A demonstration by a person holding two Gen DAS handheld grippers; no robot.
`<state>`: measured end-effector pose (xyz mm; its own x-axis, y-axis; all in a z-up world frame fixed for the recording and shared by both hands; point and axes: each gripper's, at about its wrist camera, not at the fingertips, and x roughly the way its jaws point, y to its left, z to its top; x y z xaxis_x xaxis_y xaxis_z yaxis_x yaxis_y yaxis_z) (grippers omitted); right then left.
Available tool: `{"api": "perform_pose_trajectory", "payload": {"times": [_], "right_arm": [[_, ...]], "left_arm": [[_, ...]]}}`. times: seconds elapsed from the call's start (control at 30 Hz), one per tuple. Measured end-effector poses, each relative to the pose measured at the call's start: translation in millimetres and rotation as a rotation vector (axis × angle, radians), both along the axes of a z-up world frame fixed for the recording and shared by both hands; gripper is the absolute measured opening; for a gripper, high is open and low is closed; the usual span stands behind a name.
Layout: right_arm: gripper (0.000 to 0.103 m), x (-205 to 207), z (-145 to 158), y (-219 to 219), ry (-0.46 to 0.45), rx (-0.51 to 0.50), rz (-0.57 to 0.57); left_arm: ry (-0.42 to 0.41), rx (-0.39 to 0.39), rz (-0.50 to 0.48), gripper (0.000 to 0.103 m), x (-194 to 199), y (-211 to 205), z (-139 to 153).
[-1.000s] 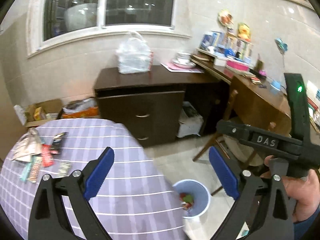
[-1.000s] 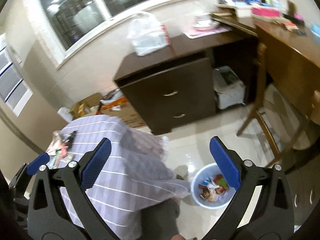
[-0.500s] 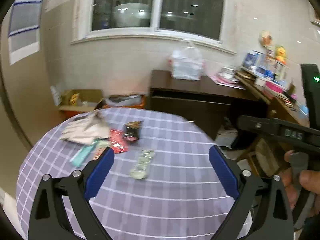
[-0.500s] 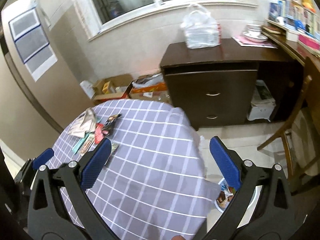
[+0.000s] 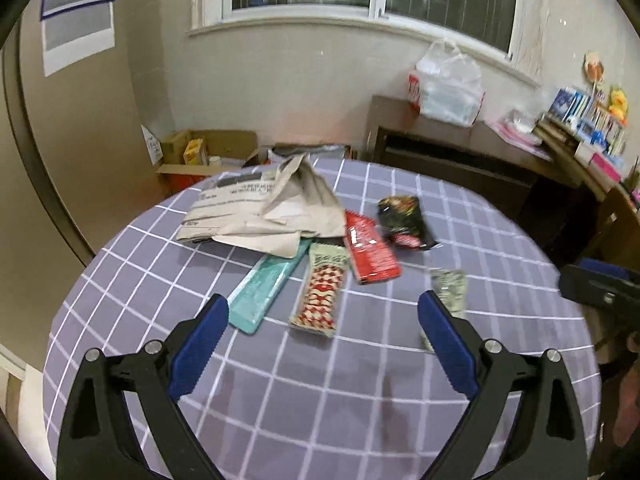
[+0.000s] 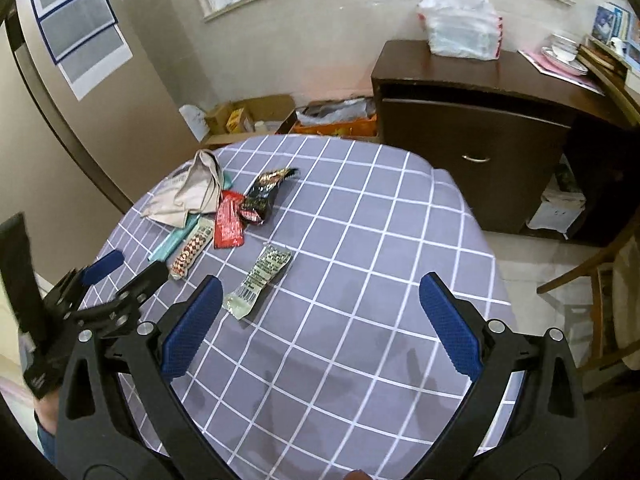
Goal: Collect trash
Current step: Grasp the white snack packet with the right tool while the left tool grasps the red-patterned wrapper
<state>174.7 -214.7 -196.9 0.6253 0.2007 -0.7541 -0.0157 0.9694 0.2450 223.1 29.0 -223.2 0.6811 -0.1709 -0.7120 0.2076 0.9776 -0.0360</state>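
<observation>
Trash lies on a round table with a purple checked cloth (image 5: 360, 380) (image 6: 360, 280). Crumpled brown paper (image 5: 280, 204) (image 6: 192, 192) is farthest back, with a teal packet (image 5: 264, 288) (image 6: 172, 240), a red-and-white patterned wrapper (image 5: 322, 294) (image 6: 192, 254), a red wrapper (image 5: 370, 252) (image 6: 228, 222) and a black snack bag (image 5: 404, 216) (image 6: 264, 196) beside it. A clear green-printed wrapper (image 5: 450, 292) (image 6: 260, 280) lies apart, nearer me. My left gripper (image 5: 324, 340) hovers open just short of the patterned wrapper. My right gripper (image 6: 320, 324) is open over bare cloth, right of the clear wrapper.
A dark wooden cabinet (image 6: 472, 132) with a white plastic bag (image 6: 460, 20) on top stands behind the table. Cardboard boxes (image 6: 248, 116) sit on the floor by the wall. A wooden chair (image 6: 600, 292) is at the right, and a cluttered desk (image 5: 580, 152).
Both grippers have swung left from the floor bin to the table. The trash pile now sits close ahead of the left gripper, and the bin has left view.
</observation>
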Motion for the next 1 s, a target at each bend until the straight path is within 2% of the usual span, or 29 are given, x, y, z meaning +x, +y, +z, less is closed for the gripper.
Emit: {"api": "perform_pose_trajectory", "payload": {"times": [0.07, 0.13, 0.2, 0.3, 0.33, 0.37, 0.4, 0.43, 0.5, 0.67, 0.77, 0.8, 0.83, 0.87, 0.93, 1.0], "right_arm": [[0.097, 3.4, -5.6, 1.2, 0.012, 0.002, 0.002], [0.097, 6.2, -9.6, 0.1, 0.023, 0.001, 0.001], [0.097, 9.3, -14.1, 1.1, 0.033, 0.002, 0.004], [0.097, 15.2, -20.3, 5.8, 0.045, -0.002, 0.013], [0.097, 17.3, -21.9, 7.9, 0.046, -0.002, 0.018], [0.096, 19.6, -23.3, 10.5, 0.046, -0.002, 0.025], [0.096, 22.0, -24.5, 13.4, 0.044, -0.004, 0.029], [0.096, 25.4, -26.6, 17.7, 0.043, -0.008, 0.036], [0.096, 33.1, -31.7, 27.7, 0.049, -0.019, 0.056], [0.071, 54.6, -52.4, 61.6, 0.076, -0.077, 0.108], [0.052, 51.4, -55.3, 77.6, 0.027, -0.193, 0.111], [0.038, 47.5, -55.6, 80.3, 0.014, -0.221, 0.115], [0.026, 43.7, -55.1, 78.8, 0.009, -0.224, 0.117], [0.02, 39.4, -54.2, 74.6, 0.011, -0.2, 0.12], [0.017, 33.1, -53.9, 66.6, 0.02, -0.155, 0.125], [0.015, 25.5, -53.4, 56.8, 0.025, -0.12, 0.124]], "left_arm": [[0.019, 0.02, -0.012, 0.093, 9.9, -2.6, -8.8], [0.044, 0.023, -0.031, 0.084, 18.7, -5.2, -15.5], [0.073, 0.035, -0.051, 0.068, 28.6, -8.0, -23.4], [0.064, 0.084, -0.077, 0.065, 34.3, -14.8, -29.3], [0.059, 0.082, -0.086, 0.055, 34.4, -15.4, -28.5], [0.071, 0.055, -0.108, 0.031, 35.0, -15.3, -27.8], [0.095, 0.036, -0.113, 0.023, 36.7, -15.0, -29.0], [0.101, 0.022, -0.113, 0.019, 35.9, -14.0, -29.5], [0.091, 0.011, -0.108, 0.016, 29.0, -12.0, -30.2], [0.091, -0.03, -0.07, 0.013, 7.5, 4.9, -30.3], [0.094, -0.039, -0.052, 0.013, -2.9, 13.8, -29.4], [0.094, -0.037, -0.048, 0.014, -6.3, 15.2, -28.9], [0.093, -0.031, -0.048, 0.015, -9.4, 16.1, -28.8], [0.096, -0.026, -0.047, 0.017, -11.2, 16.4, -29.3], [0.103, -0.016, -0.059, 0.023, -11.1, 13.4, -30.7], [0.098, -0.009, -0.076, 0.024, -12.8, 9.7, -31.3]]}}
